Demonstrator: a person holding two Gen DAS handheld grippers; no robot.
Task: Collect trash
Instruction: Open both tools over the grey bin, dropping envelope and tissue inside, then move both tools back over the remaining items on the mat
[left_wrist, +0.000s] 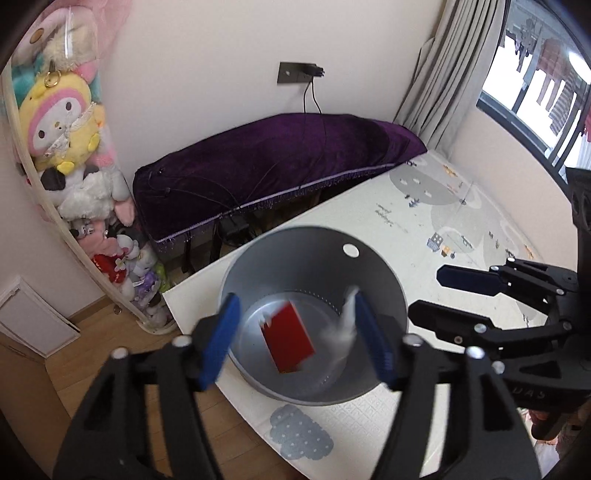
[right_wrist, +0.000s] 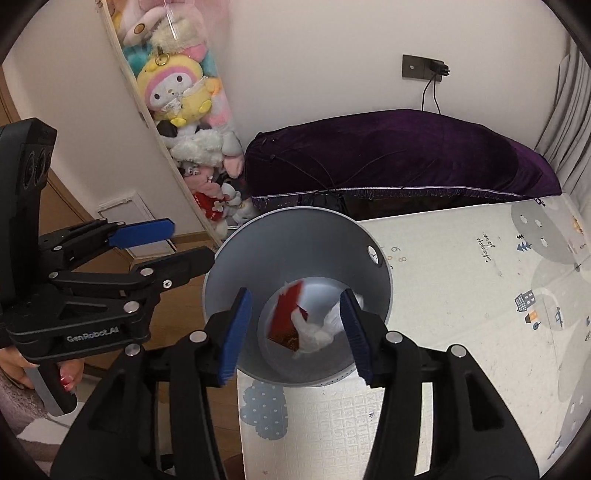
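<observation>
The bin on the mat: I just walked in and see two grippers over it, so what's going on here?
A person is collecting trash with a handheld gripper in each hand. Both the left gripper and the right gripper hover over the grey bin on the play mat, jaws open and empty. A red packet and a crumpled white tissue are inside the bin; the tissue looks blurred in the left view, perhaps just dropped.

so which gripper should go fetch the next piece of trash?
Either, marginally the right gripper: both hang open and empty over the grey plastic bin holding the red packet and white tissue, and the play mat stretches on its side.
</observation>
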